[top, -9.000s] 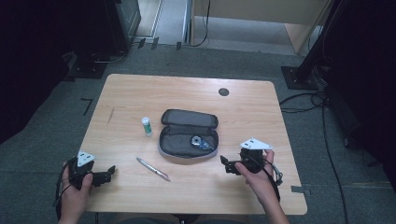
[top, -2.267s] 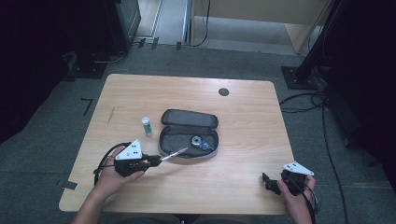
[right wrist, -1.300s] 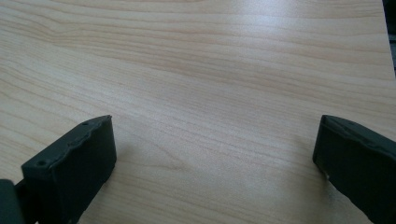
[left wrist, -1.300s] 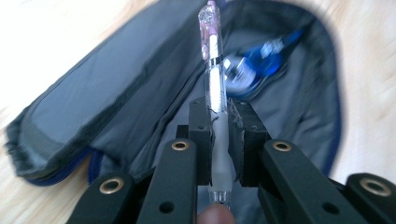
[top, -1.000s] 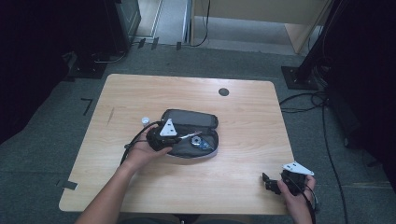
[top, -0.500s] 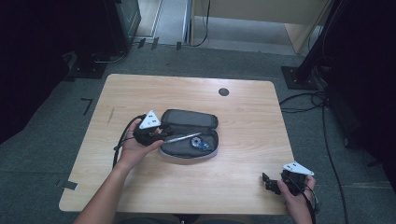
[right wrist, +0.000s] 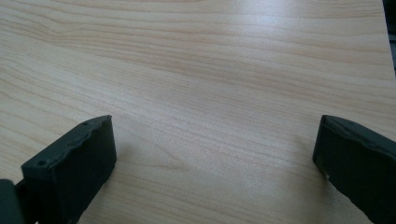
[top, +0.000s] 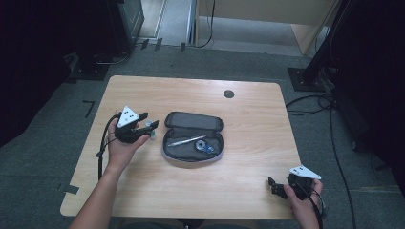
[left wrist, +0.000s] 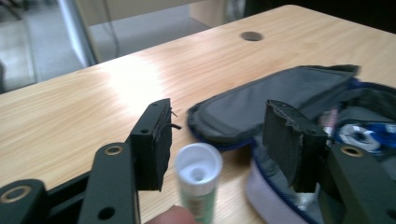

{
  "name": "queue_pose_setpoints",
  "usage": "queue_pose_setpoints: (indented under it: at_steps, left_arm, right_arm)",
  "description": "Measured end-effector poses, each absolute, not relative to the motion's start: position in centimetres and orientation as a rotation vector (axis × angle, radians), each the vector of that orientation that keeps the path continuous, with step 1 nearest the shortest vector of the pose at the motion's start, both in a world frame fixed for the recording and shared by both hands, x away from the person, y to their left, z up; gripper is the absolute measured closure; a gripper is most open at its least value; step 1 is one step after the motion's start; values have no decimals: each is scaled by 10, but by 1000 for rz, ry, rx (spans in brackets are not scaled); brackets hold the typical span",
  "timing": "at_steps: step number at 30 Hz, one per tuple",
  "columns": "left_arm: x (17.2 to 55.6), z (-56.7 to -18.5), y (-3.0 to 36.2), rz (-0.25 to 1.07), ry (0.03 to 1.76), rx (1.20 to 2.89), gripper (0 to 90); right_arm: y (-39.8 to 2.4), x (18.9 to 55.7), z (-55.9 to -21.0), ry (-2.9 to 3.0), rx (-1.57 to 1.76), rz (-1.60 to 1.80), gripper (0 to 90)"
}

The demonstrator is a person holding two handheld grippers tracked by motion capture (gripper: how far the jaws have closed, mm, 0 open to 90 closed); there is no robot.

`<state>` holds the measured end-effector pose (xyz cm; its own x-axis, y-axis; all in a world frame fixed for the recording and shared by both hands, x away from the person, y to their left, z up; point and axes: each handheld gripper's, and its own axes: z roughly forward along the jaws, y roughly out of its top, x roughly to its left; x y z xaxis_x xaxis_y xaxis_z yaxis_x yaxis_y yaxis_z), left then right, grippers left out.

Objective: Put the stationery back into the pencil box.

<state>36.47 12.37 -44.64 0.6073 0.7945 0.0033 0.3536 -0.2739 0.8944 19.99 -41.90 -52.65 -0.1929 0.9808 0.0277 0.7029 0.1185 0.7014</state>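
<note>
A grey pencil case (top: 191,123) lies open in the middle of the wooden table (top: 248,124). A silver pen (top: 186,141) and a blue correction tape (top: 206,147) lie inside it. Just left of the case stands a green glue stick (top: 152,130) with a white cap. My left gripper (top: 148,120) is open, its jaws on either side of the stick without touching it. In the left gripper view the glue stick (left wrist: 198,172) stands upright between the jaws of the left gripper (left wrist: 217,140), with the case (left wrist: 280,93) behind. My right gripper (top: 271,187) rests open near the front right corner.
A dark round cable hole (top: 229,94) sits near the table's far edge. In the right gripper view the open right gripper (right wrist: 215,154) frames bare wood. Cables run over the floor to the right of the table.
The left gripper carried the pen over the case, let it go inside, then drew back left to straddle the glue stick. The right gripper has stayed still.
</note>
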Motion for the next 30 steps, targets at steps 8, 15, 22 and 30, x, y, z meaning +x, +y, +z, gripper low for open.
queue_pose_setpoints:
  at_steps: [8, 15, 22, 30]
  left_arm:
    - [369, -458, 127, 560, 989, 1871, 391]
    - [369, -467, 122, 547, 1020, 1897, 406]
    - [367, -471, 123, 558, 1058, 1904, 518]
    - [362, -468, 123, 565, 1012, 1934, 662]
  right_arm:
    - [-419, 200, -526, 1956, 1626, 827, 0]
    - [-419, 200, -526, 1957, 1627, 828, 0]
    - [-419, 200, -526, 1956, 1628, 827, 0]
    - [-419, 200, -526, 1956, 1627, 827, 0]
